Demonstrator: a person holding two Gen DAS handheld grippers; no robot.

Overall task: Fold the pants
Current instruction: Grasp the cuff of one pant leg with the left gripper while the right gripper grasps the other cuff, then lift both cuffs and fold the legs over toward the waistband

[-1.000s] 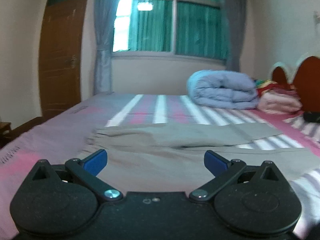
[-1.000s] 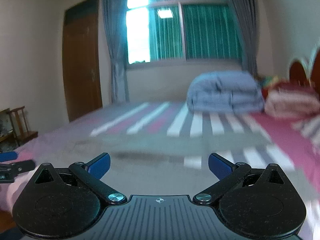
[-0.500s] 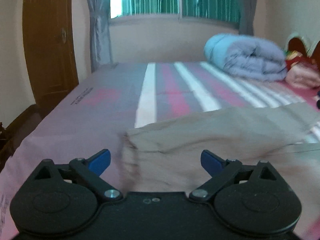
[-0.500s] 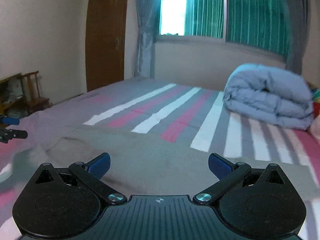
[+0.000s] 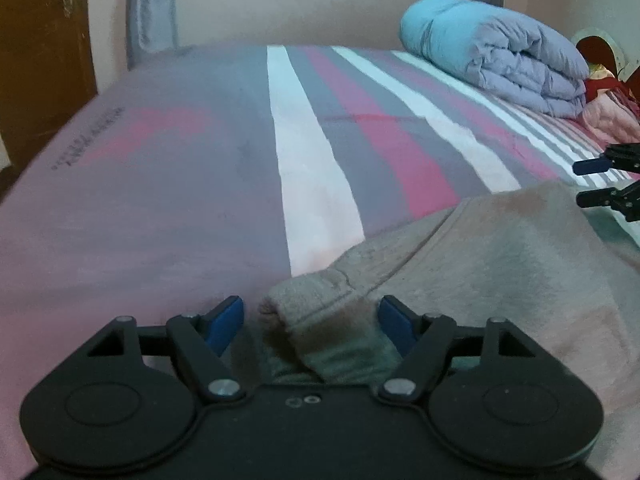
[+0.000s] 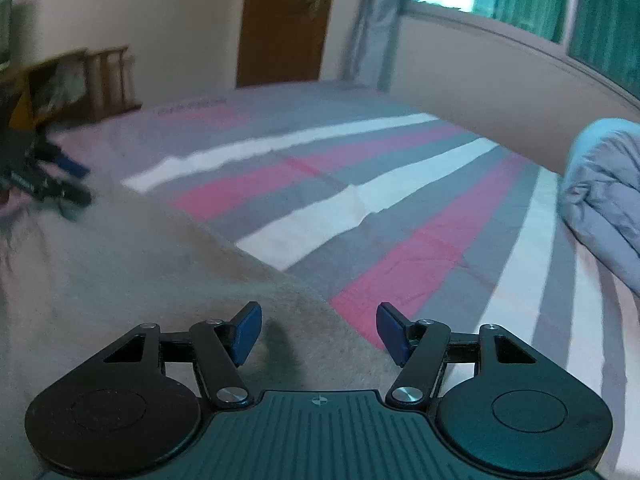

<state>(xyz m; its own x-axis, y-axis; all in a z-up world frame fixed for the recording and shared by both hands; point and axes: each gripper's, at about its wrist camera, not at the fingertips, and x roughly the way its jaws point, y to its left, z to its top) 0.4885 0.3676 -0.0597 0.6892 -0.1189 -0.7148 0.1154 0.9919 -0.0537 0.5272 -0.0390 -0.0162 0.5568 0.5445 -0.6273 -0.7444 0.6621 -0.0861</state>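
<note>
Grey-brown pants lie on the striped bed sheet. In the left wrist view a stitched corner of the pants sits between the blue pads of my left gripper. Its jaws are closing and do not press the cloth. At the right edge of that view my right gripper hovers at the pants' far edge. In the right wrist view my right gripper is low over the pants, straddling their edge. Its jaws are closing too, with cloth between them but not pinched. My left gripper shows blurred at the far left.
A folded blue-grey duvet lies at the bed's far right, with pink bedding and a headboard beyond it. A brown door and a wooden chair stand past the bed's left side.
Both grippers have swept sideways and dropped low to the pants' edge, tilting downward. Both pairs of jaws have narrowed, and the pants' corner now lies between the left pads.
</note>
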